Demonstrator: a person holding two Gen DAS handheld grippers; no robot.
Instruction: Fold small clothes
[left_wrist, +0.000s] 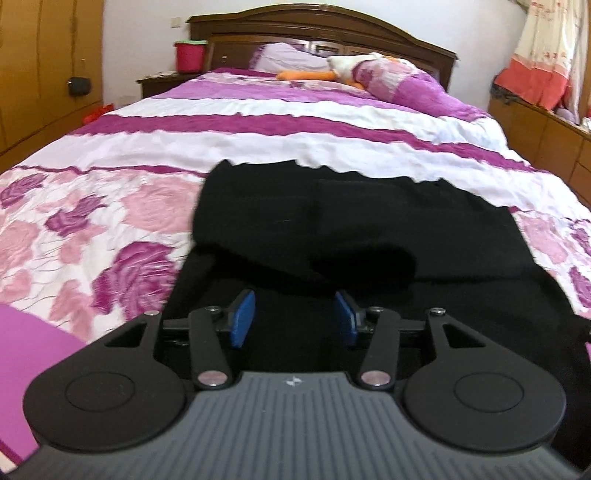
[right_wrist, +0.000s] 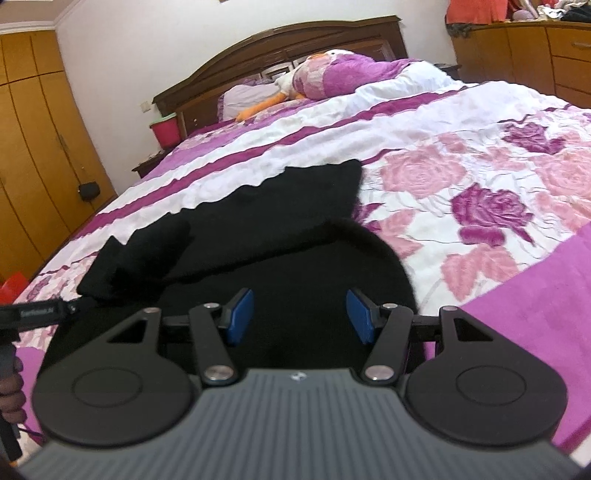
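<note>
A black garment (left_wrist: 354, 229) lies on the bed's floral quilt (left_wrist: 110, 206), with a folded part on top. It also shows in the right wrist view (right_wrist: 280, 221). My left gripper (left_wrist: 295, 314) is open, its blue pads (left_wrist: 242, 317) just above the garment's near edge, holding nothing. My right gripper (right_wrist: 301, 314) is open too, blue pads (right_wrist: 360, 317) wide apart over the garment's near right part, empty. The left gripper's body (right_wrist: 33, 314) shows at the left edge of the right wrist view.
A wooden headboard (left_wrist: 317, 33), pillows and a plush toy (left_wrist: 332, 72) sit at the far end. A red bucket (left_wrist: 190, 55) stands on a nightstand at far left. Wooden wardrobes (right_wrist: 33, 147) stand left, drawers (right_wrist: 535, 55) right.
</note>
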